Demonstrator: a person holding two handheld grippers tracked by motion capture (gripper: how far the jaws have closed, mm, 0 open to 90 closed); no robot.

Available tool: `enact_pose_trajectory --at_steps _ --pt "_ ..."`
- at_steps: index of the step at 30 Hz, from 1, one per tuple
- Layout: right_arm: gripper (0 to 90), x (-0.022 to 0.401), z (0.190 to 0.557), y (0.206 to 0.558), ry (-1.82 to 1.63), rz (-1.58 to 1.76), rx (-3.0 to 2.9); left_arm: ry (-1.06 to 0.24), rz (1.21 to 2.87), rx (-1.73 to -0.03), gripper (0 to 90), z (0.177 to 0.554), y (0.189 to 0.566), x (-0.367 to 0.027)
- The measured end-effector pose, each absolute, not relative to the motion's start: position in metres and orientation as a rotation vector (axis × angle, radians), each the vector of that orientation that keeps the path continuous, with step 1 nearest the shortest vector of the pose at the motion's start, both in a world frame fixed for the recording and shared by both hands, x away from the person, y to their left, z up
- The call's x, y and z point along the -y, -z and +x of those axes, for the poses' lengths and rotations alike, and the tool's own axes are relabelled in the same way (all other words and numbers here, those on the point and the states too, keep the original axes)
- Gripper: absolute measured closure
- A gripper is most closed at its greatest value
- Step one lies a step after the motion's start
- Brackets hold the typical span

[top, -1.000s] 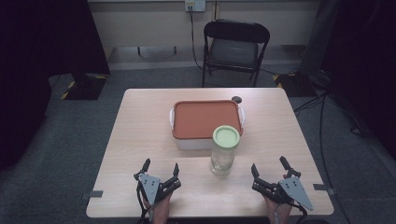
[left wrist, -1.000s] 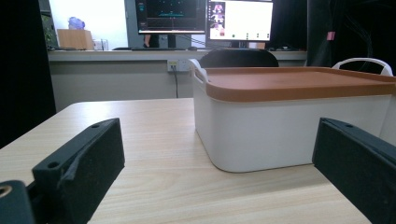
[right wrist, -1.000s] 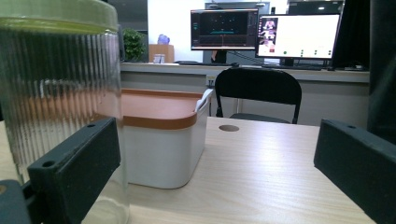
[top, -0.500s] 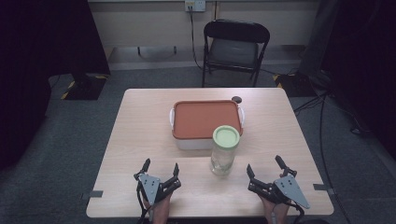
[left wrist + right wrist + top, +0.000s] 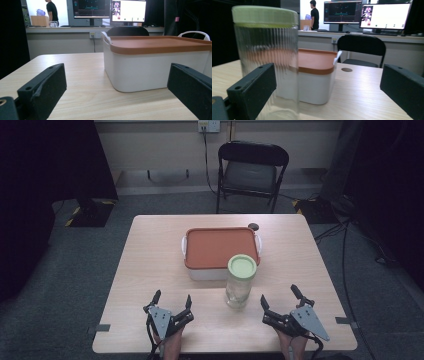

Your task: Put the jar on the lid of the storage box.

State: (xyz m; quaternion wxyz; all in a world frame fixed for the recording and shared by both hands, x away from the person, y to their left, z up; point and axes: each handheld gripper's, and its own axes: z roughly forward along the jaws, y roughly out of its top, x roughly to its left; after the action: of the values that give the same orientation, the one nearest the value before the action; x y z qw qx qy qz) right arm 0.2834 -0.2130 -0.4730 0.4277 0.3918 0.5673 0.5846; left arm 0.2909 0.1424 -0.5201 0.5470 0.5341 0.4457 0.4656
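A white box with an orange lid (image 5: pixel 221 251) (image 5: pixel 155 60) (image 5: pixel 315 75) stands mid-table. In front of it a ribbed clear jar with a pale green lid (image 5: pixel 240 281) (image 5: pixel 268 60) stands upright. My left gripper (image 5: pixel 172 300) (image 5: pixel 112 95) rests open near the front edge, left of the jar, jaws wide and pointing at the box. To the right of the jar, my right gripper (image 5: pixel 279 296) (image 5: pixel 327 97) is also open, holding nothing. The jar sits just beyond its left jaw, off to that side.
A small dark disc (image 5: pixel 253 226) (image 5: pixel 347 69) lies on the wooden table (image 5: pixel 150 265) behind the box. A black folding chair (image 5: pixel 253 170) stands beyond the far edge. A dark stand (image 5: pixel 90 195) sits on the floor at the left, cables (image 5: pixel 350 245) at the right.
My right gripper has shifted slightly left toward the jar and turned a little. The left gripper, the jar and the box have not moved.
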Motion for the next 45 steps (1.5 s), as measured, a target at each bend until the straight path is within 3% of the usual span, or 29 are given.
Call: enact_pose_trajectory --at_steps 45 --pt "0.0 0.167 0.294 0.444 -1.548 0.903 -1.508 -1.1 1.267 -1.053 1.8 0.291 0.52 -0.142"
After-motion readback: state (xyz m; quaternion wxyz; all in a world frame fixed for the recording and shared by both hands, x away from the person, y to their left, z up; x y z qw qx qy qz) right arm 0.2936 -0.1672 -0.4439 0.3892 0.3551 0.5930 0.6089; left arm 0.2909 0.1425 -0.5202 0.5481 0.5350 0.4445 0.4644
